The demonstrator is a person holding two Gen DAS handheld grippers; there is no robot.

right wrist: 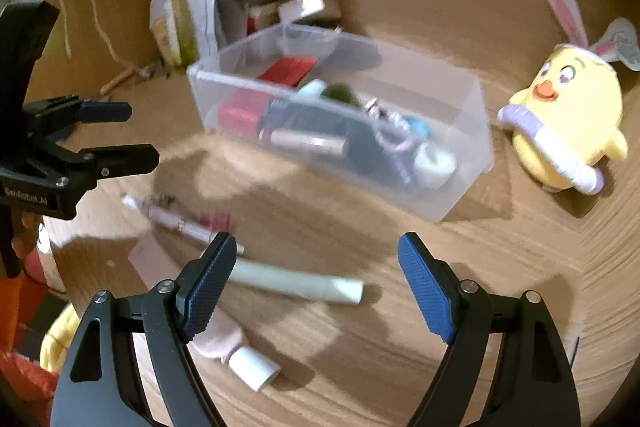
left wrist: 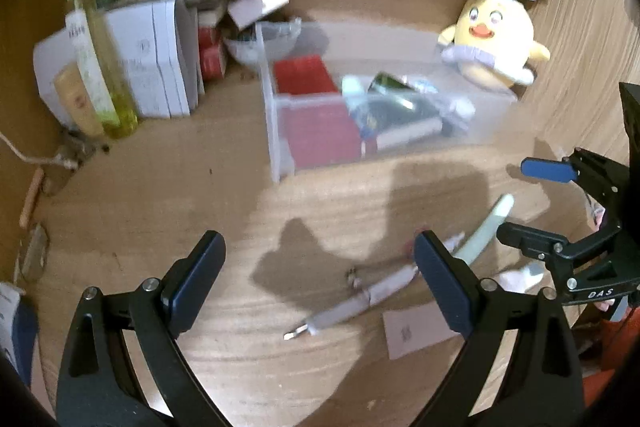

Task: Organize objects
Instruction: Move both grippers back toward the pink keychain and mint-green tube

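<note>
My left gripper (left wrist: 320, 283) is open above a pale pen (left wrist: 360, 299) that lies on the wooden table, with nothing between its pads. My right gripper (right wrist: 318, 287) is open too, over a pale green tube (right wrist: 296, 283) lying flat; the pads do not touch it. A pink tube with a white cap (right wrist: 240, 355) lies nearer, beside the left finger. Behind stands a clear plastic bin (right wrist: 460, 147) holding several small items. Each gripper shows in the other's view: the right gripper (left wrist: 520, 205) and the left gripper (right wrist: 140, 135).
A yellow chick plush with bunny ears (left wrist: 496, 39) sits right of the bin (left wrist: 276, 131). White boxes (left wrist: 152, 59) and a green spray bottle (left wrist: 96, 59) crowd the back left corner. A paper card (left wrist: 416, 331) lies by the pen. Wooden walls close the back and right.
</note>
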